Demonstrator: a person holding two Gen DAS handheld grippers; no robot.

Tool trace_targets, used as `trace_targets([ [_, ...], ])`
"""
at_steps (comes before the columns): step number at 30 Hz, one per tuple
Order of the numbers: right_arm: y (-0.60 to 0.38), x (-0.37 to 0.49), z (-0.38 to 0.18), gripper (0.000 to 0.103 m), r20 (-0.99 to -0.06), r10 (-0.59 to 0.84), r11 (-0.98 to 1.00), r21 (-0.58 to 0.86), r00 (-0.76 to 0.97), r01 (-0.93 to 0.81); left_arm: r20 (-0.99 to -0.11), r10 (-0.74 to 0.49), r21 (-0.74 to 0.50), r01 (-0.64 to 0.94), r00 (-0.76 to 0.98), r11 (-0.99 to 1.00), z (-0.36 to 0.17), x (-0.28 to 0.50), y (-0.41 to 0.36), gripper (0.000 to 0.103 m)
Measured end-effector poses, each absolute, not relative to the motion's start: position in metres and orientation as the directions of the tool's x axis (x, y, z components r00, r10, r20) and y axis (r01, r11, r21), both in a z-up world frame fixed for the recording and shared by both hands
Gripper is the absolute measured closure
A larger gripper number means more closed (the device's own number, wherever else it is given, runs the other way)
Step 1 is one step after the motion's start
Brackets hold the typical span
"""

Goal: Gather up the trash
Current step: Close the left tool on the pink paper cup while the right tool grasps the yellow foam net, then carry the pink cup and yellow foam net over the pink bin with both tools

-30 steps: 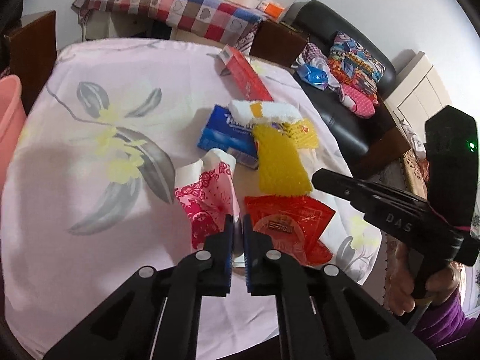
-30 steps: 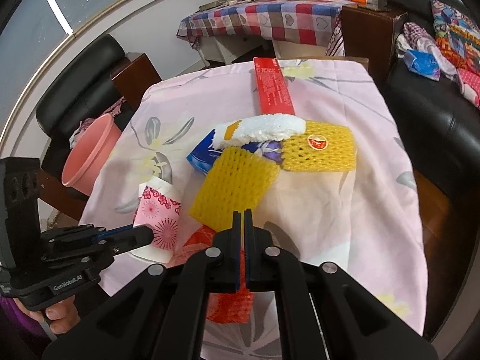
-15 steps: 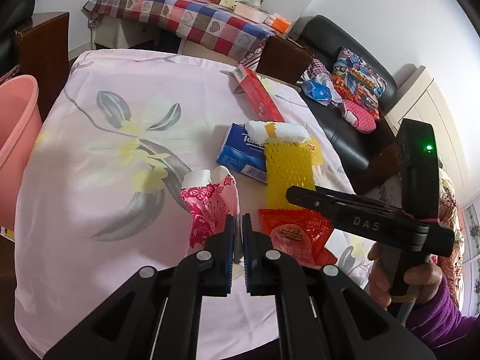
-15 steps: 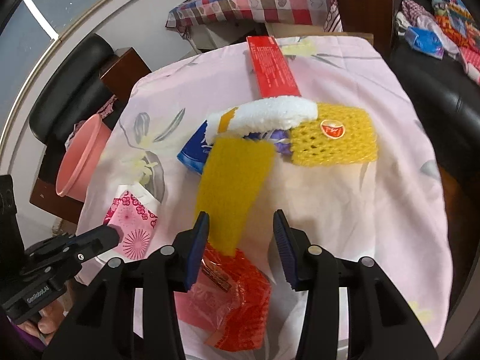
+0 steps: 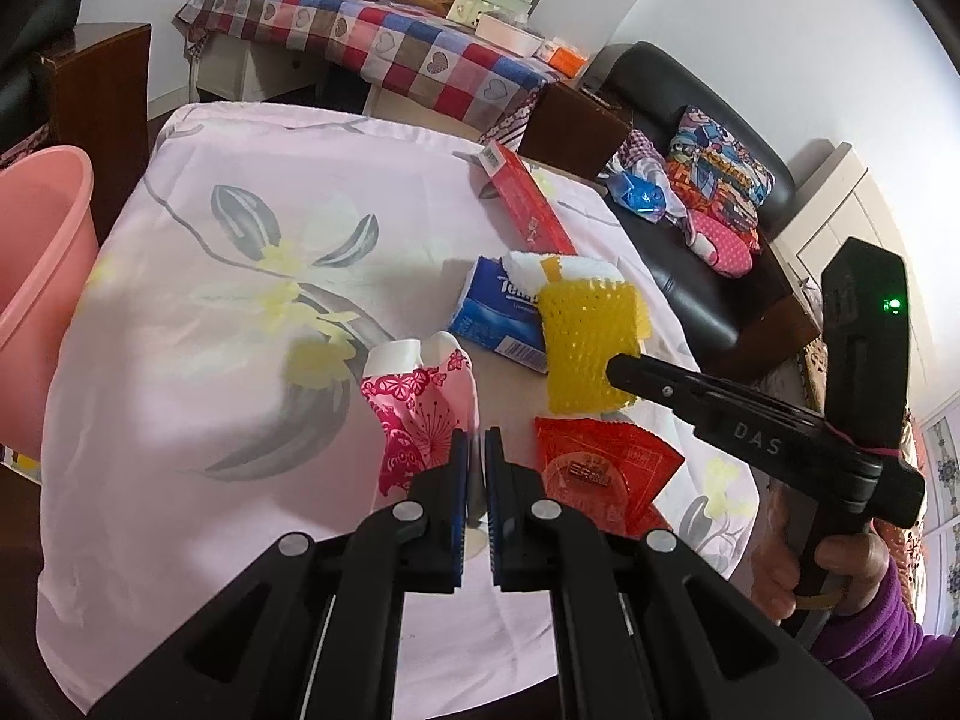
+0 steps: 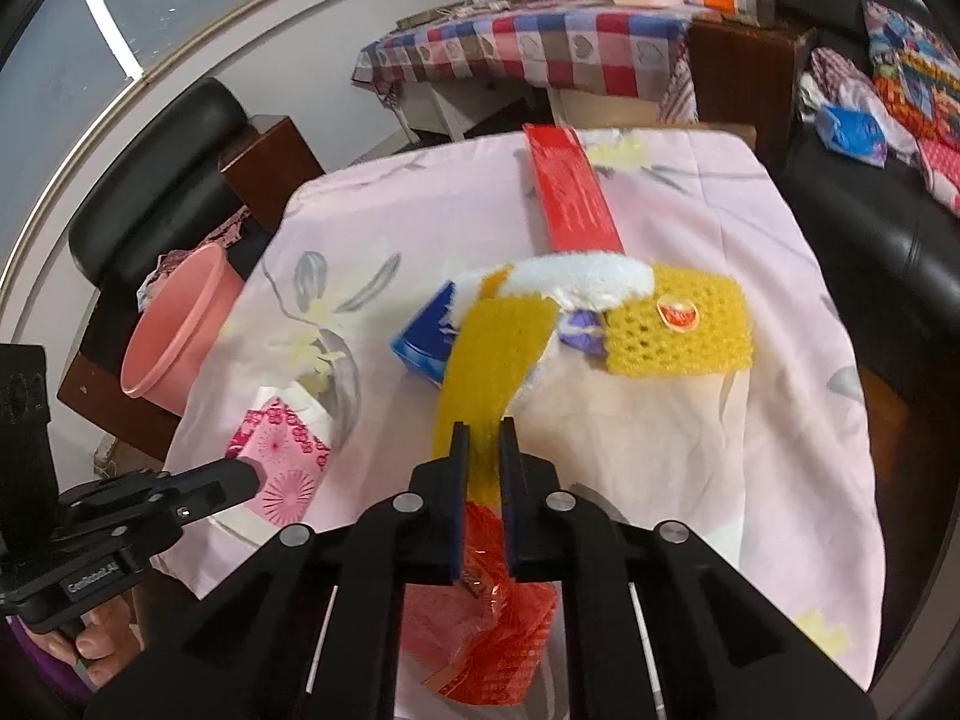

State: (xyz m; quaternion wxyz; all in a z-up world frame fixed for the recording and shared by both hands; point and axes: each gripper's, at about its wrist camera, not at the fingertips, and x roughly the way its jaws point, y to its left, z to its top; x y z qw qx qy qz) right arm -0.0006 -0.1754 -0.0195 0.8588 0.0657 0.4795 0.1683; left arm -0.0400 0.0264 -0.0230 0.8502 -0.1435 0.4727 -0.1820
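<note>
Trash lies on a table with a pink flowered cloth [image 5: 240,312]. My right gripper [image 6: 480,450] is shut on a yellow foam net [image 6: 492,360], which also shows in the left wrist view [image 5: 585,342], tilted off the cloth. Below it lies a red wrapper [image 6: 498,624]. My left gripper [image 5: 475,456] is shut and empty, just right of a pink patterned paper cup [image 5: 420,414]. A blue tissue pack [image 5: 498,312], a white foam piece [image 6: 582,282], a second yellow net [image 6: 678,324] and a long red box [image 6: 570,192] lie farther back.
A pink plastic bin [image 5: 36,276] stands left of the table, also in the right wrist view [image 6: 174,330]. A black sofa [image 5: 690,192] with colourful clutter is on the right. A checked table [image 5: 384,42] with boxes stands behind.
My right gripper opened, then closed on the near yellow foam net and lifted its end. My left gripper stayed shut beside the pink cup.
</note>
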Motion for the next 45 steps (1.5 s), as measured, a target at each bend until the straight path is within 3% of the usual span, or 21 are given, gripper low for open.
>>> trace_targets([
  [11,-0.107,0.004,0.014,0.093,-0.768,0.416,0.888,0.229,0.487,-0.398,-0.723,-0.345,-0.363,0.096,0.598,0.927,0.002,-0.043,0.065,0.098],
  [31,0.066,0.041,0.037,0.093,-0.733,0.543,0.747,0.199,0.409,-0.635,-0.668,0.067,-0.21,-0.274,0.741,0.939,0.037,-0.036,0.219,0.098],
  [45,0.143,0.06,0.016,0.093,-0.761,0.542,0.704,0.18,0.356,-0.687,-0.706,0.136,-0.223,-0.401,0.695,0.889,0.004,-0.03,0.288,0.098],
])
